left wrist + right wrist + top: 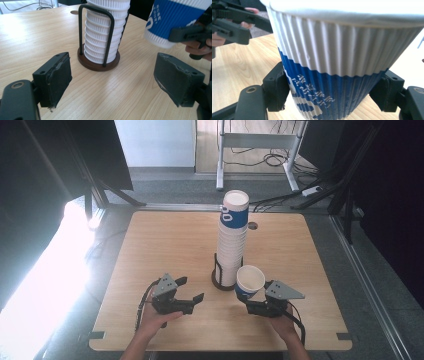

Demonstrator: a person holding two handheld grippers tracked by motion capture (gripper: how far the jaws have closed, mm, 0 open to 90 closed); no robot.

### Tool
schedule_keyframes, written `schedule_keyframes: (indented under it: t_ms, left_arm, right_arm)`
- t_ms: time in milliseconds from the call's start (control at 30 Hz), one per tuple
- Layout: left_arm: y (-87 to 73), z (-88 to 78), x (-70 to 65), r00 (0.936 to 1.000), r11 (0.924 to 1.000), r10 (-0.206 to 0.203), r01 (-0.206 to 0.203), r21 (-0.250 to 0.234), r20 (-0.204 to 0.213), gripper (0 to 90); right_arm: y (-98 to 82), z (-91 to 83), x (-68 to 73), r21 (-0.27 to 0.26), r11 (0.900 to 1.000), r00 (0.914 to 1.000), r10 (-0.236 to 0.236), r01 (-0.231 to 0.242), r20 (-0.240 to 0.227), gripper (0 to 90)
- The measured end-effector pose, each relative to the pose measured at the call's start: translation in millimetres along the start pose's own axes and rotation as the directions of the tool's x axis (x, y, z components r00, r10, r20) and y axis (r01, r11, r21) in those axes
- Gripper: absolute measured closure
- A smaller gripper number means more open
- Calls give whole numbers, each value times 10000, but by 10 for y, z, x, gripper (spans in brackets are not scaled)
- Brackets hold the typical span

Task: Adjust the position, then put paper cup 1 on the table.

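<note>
Nearest the person's edge of the light wooden table (165, 240), the two hands come in from below, each with a black two-jaw gripper. The left gripper (192, 290) sits low over the bare wood with its jaws apart and nothing between them; in the left gripper view (112, 82) only table grain shows between the two black pads (58, 77).

To its right, the right gripper (248, 296) is clamped on a ribbed paper cup (250, 281) with a white upper part and a blue band carrying white lettering. The cup is held clear of the table, tilted, its open mouth turned up. In the right gripper view (332, 92) both pads press against the blue part of the cup (332, 62) from either side.

Just beyond that cup stands a tall stack of matching white ribbed cups (231, 245), upright in a black wire holder on a round dark base (218, 279); the top cup shows the same blue band. The held cup is just beside the foot of the stack.

Past the far table edge lies grey floor with a white metal frame (260, 142) and loose cables (272, 157).
</note>
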State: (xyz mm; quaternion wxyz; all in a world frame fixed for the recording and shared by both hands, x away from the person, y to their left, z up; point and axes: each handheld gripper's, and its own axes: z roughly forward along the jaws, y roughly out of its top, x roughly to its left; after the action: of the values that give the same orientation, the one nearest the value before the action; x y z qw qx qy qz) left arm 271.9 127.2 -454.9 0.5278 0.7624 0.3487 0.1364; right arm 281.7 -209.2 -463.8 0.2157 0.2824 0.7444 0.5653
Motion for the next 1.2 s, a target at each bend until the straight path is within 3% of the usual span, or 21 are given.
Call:
schedule_keyframes:
  t_ms: [367, 800, 1000, 1200]
  left_arm:
    - [-14, -12, 16, 9999, 9999, -97, 97, 32, -131, 147]
    - [-24, 5, 16, 9999, 9999, -65, 66, 120, -129, 147]
    - [-27, 3, 20, 9999, 9999, -62, 63, 148, -114, 148]
    - [-34, 16, 19, 9999, 9997, -44, 46, 222, -115, 148]
  right_arm:
    - [-17, -99, -199, -143, 9994, 9971, 325, -315, 695, 263]
    - [-99, -185, -431, -91, 9970, 9870, 770, -765, 1411, 264]
    - [-147, -207, -533, 260, 9960, 9766, 781, -849, 2005, 264]
    - [-241, -214, -699, 774, 9907, 9563, 858, -1115, 2794, 263]
